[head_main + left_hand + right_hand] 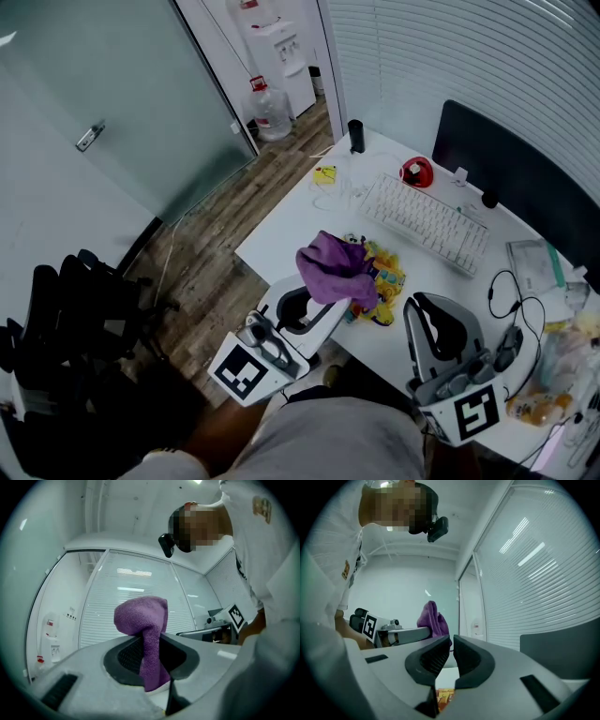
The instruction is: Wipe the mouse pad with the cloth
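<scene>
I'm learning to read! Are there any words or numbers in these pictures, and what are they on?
No words or numbers can be read anywhere.
Marker cubes: black-and-white square patterns, no letters.
Keyboard: key letters too small to read.
Yellow note: its mark is too small to read.
Shirt print: too blurred to read.
</scene>
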`<action>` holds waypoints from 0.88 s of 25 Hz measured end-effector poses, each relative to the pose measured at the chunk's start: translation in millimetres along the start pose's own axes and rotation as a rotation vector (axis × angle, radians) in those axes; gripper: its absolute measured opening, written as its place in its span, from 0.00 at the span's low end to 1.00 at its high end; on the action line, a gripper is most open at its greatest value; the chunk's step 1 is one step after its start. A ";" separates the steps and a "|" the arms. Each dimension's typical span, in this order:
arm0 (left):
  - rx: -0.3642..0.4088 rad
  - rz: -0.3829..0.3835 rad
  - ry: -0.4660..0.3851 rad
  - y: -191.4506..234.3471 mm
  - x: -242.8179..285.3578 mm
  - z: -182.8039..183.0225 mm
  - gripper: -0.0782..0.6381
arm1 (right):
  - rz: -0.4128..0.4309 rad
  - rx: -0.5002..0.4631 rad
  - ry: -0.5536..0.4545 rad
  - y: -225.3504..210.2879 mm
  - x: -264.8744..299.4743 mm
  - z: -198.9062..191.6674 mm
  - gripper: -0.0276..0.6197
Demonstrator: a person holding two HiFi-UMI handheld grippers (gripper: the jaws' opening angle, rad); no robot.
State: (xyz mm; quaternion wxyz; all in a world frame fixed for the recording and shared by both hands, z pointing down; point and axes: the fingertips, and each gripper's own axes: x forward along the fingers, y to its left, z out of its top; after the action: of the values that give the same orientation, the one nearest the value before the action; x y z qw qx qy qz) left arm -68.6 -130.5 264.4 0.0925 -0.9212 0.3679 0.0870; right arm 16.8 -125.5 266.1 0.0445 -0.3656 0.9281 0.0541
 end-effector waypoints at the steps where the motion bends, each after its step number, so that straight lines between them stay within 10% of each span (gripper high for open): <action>1: 0.004 0.000 -0.007 -1.3 -0.9 1.4 0.22 | 0.004 -0.002 -0.002 1.3 -1.4 0.9 0.09; 22: 0.011 -0.044 -0.044 -22.8 -5.5 7.6 0.22 | 0.022 0.004 -0.063 16.8 -8.9 8.8 0.06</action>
State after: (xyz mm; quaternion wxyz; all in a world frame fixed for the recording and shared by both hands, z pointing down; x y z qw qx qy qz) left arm -57.5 -108.8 260.7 0.1075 -0.9264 0.3458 0.1034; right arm 12.2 -106.1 259.6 0.0741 -0.3536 0.9302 0.0642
